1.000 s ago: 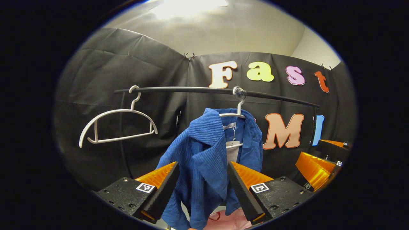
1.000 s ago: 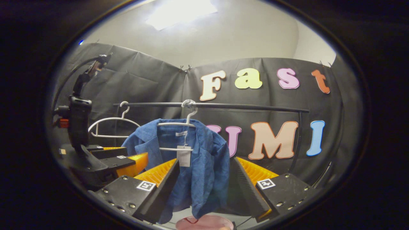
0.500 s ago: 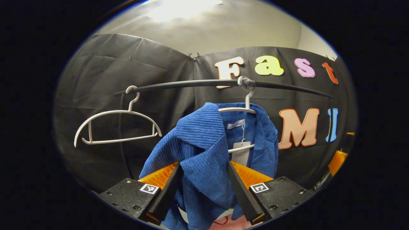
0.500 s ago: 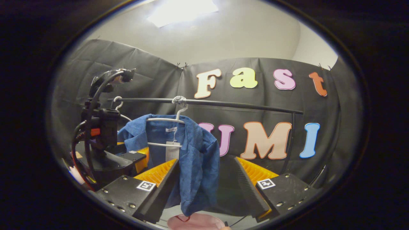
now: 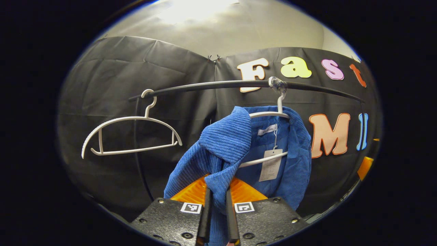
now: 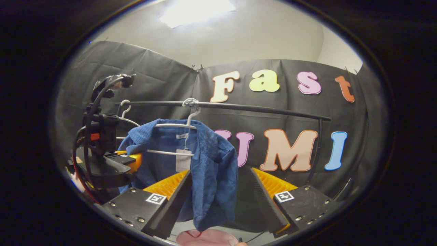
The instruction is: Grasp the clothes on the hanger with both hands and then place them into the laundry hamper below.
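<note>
I am working in a makeshift recording booth, not a home: crinkled black cloth (image 5: pixel 112 78) is clipped up as walls beneath a plain pale ceiling with one bright light panel (image 6: pixel 196 12). A thin black metal garment rail (image 6: pixel 259 109) runs left to right across the far wall, carrying an empty white plastic hanger (image 5: pixel 131 135) at left and a blue ribbed corduroy jacket (image 5: pixel 235 150), its shop tag attached.
</note>
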A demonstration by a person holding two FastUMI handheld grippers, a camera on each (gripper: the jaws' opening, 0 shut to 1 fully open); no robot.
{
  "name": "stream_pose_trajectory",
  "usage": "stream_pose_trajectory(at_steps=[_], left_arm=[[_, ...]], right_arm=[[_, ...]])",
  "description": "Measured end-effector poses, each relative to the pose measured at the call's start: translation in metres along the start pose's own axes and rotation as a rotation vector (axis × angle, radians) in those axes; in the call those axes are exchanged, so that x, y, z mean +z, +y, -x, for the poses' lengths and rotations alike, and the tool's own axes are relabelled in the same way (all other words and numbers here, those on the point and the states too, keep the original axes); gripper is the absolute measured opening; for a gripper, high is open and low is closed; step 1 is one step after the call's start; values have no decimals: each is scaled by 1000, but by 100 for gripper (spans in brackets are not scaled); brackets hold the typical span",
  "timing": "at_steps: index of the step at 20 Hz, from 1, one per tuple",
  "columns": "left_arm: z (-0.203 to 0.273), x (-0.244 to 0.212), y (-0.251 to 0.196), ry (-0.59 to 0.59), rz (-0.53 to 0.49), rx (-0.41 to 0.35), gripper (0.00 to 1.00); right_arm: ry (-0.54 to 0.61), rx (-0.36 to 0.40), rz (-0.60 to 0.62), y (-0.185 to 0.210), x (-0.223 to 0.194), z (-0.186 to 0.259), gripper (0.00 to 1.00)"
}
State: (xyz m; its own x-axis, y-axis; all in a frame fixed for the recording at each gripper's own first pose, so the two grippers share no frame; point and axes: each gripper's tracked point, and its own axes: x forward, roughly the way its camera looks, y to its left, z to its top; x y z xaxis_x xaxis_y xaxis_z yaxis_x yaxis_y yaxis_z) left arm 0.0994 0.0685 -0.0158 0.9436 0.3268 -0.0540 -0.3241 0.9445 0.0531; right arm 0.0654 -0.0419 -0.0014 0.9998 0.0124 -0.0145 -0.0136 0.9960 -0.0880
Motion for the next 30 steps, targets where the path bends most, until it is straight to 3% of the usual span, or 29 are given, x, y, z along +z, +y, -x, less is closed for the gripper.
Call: stream_pose_trajectory(at_steps=[2,7,14,15,22,25,29,30], left_arm=[[1,0,0,3,-4,-9,12],[3,1,-2,19,-8,-49,6],[8,0,-3,39,-26,-98,8],[8,0,-3,40,-30,-102,8],[12,1,-2,50,-43,-119,8],[13,3,-2,52,-50,-124,8],[14,4,-2,56,-62,-138,6],[15,4,-2,60,-67,-145,6]], right_arm=[[3,15,-2,5,-1,-7,99],[18,40,-4,13,-10,-27,99],[48,68,36,30,-34,-84,99],[54,69,45,33,-39,-94,96],[132,74,38,42,-83,-150,100],[166,70,37,44,-98,-165,85],[208,58,49,42,-110,-175,48],[219,43,50,38,-111,-174,33]])
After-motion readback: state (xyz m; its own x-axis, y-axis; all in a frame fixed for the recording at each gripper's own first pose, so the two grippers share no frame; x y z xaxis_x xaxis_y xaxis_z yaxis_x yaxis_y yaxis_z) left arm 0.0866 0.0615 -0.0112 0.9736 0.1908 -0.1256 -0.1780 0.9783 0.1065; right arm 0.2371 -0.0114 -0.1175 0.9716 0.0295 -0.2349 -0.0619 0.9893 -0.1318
